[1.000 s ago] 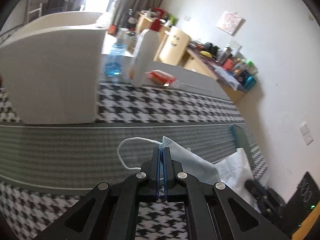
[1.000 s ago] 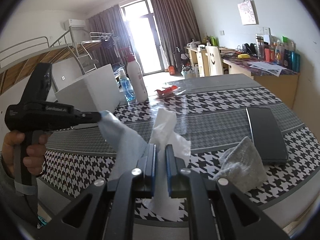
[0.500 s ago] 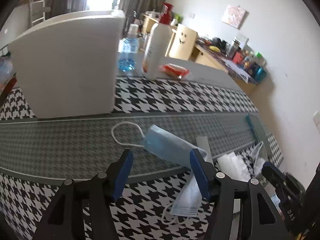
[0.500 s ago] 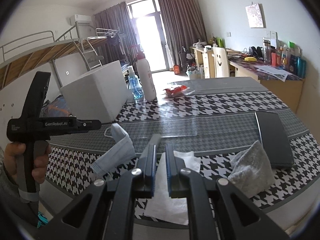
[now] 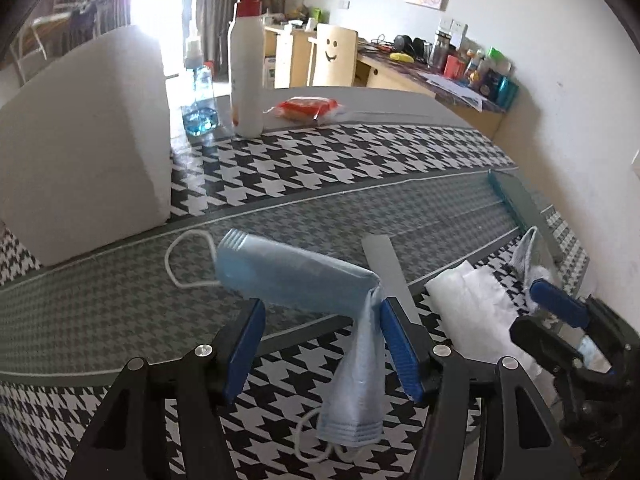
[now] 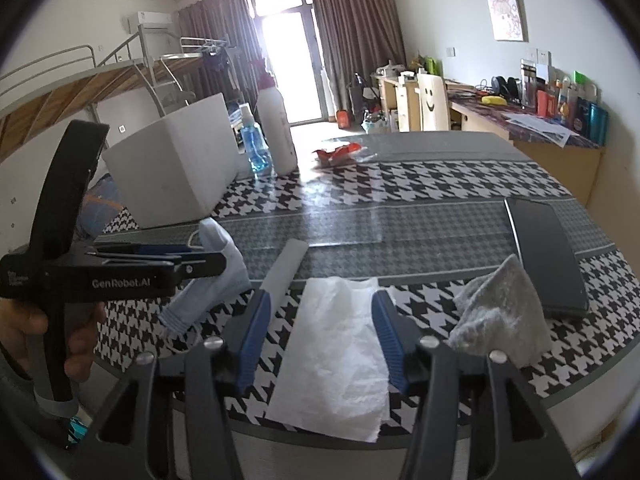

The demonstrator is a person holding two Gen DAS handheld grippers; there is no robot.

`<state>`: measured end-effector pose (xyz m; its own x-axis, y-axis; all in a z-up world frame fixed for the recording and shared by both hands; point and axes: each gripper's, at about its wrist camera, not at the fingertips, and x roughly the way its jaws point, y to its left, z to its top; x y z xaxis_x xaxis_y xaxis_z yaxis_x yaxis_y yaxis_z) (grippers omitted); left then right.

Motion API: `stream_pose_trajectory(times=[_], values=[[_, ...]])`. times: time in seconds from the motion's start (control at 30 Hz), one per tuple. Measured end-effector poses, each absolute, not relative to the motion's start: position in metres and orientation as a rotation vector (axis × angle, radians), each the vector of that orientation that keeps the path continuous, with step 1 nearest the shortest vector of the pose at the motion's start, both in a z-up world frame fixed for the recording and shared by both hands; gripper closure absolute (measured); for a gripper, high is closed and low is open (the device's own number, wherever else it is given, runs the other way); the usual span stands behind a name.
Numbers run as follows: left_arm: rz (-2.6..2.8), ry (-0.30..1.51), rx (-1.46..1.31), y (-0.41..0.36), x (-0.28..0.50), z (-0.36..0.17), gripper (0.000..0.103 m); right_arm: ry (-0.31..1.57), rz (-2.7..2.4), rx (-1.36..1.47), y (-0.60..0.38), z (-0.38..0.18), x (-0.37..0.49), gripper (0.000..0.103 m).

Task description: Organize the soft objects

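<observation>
The left gripper (image 5: 322,344) hovers with its jaws apart over a crumpled pale-blue pleated face mask (image 5: 296,276) lying on the houndstooth-patterned counter (image 5: 360,156); the blue pads do not press it. The right gripper (image 6: 320,334) has its jaws opening, astride a flat white paper tissue (image 6: 336,356) near the counter's front edge. A rumpled grey cloth (image 6: 500,320) lies just beside a black phone (image 6: 546,252).

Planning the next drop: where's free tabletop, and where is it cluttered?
Free: the houndstooth stretch between the snack packet and black tablet, and the grey band left of the face mask. Crowded: the near edge, with mask, tissue and grey cloth.
</observation>
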<state>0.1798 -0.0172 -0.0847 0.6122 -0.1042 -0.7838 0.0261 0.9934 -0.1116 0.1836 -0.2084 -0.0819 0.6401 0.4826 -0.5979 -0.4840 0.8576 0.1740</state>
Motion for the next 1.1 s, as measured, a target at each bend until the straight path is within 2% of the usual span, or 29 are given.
stream_pose_trajectory(times=[0.1, 0.17, 0.2, 0.3, 0.4, 0.57, 0.97, 1.03, 1.1], values=[[-0.084, 0.911, -0.068, -0.023, 0.183, -0.088, 0.058, 0.685, 0.546, 0.005, -0.212, -0.083, 0.184, 0.045], [-0.100, 0.918, -0.059, -0.026, 0.183, -0.090, 0.062, 0.688, 0.540, 0.004, -0.212, -0.084, 0.184, 0.045], [-0.107, 0.922, -0.052, -0.029, 0.184, -0.092, 0.067, 0.691, 0.540, 0.003, -0.213, -0.085, 0.184, 0.045], [-0.122, 0.945, -0.049, -0.031, 0.188, -0.099, 0.091, 0.700, 0.538, 0.000, -0.212, -0.088, 0.184, 0.045], [-0.121, 0.944, -0.057, -0.030, 0.187, -0.102, 0.098, 0.704, 0.540, -0.006, -0.211, -0.089, 0.183, 0.045], [-0.137, 0.844, -0.078, -0.022, 0.171, -0.084, 0.098, 0.725, 0.529, -0.048, -0.204, -0.097, 0.182, 0.040], [-0.093, 0.711, -0.073, 0.003, 0.140, -0.066, 0.098, 0.782, 0.449, -0.155, -0.189, -0.113, 0.183, 0.040], [-0.094, 0.703, -0.078, 0.007, 0.137, -0.066, 0.098, 0.787, 0.433, -0.174, -0.187, -0.115, 0.183, 0.046], [-0.090, 0.699, -0.077, 0.010, 0.136, -0.067, 0.098, 0.785, 0.418, -0.185, -0.186, -0.114, 0.182, 0.059]])
